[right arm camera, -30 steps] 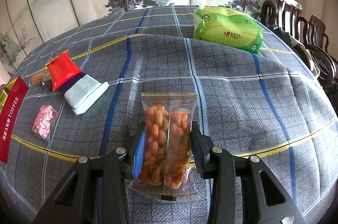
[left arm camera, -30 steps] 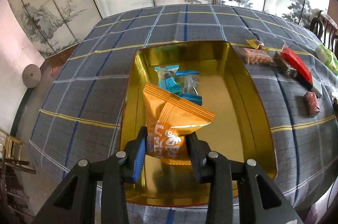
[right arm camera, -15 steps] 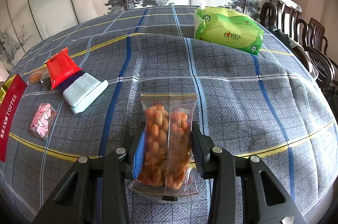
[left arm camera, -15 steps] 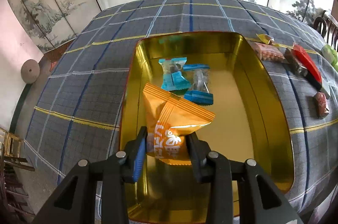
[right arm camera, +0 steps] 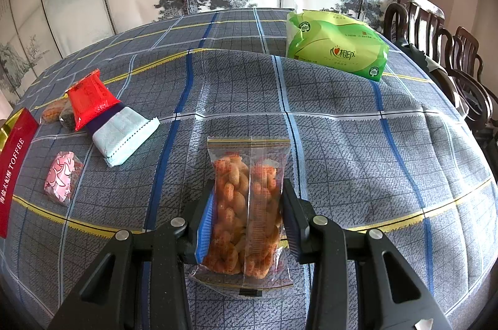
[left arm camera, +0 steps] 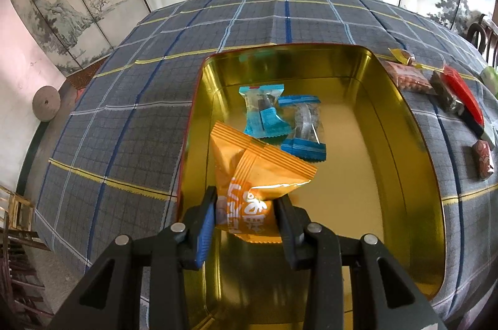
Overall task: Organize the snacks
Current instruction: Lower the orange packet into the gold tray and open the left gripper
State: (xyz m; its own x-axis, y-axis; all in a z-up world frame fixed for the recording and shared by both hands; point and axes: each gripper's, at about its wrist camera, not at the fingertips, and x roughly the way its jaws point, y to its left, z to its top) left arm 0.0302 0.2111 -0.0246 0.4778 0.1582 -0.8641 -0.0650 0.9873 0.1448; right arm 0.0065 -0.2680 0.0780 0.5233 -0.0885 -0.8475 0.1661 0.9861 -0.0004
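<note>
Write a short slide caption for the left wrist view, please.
Left gripper holds an orange packet over a gold tin with two blue candies.

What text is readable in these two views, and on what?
"TOFFEE", white letters after some Chinese characters too small to read, on the red tin side.
"100%", in round badges on the green tissue pack; its Chinese brand name is too small to read for sure.
Orange snack packet in the left gripper: white characters, partly hidden, unreadable.
Clear snack bag in the right gripper: red print too blurred.
</note>
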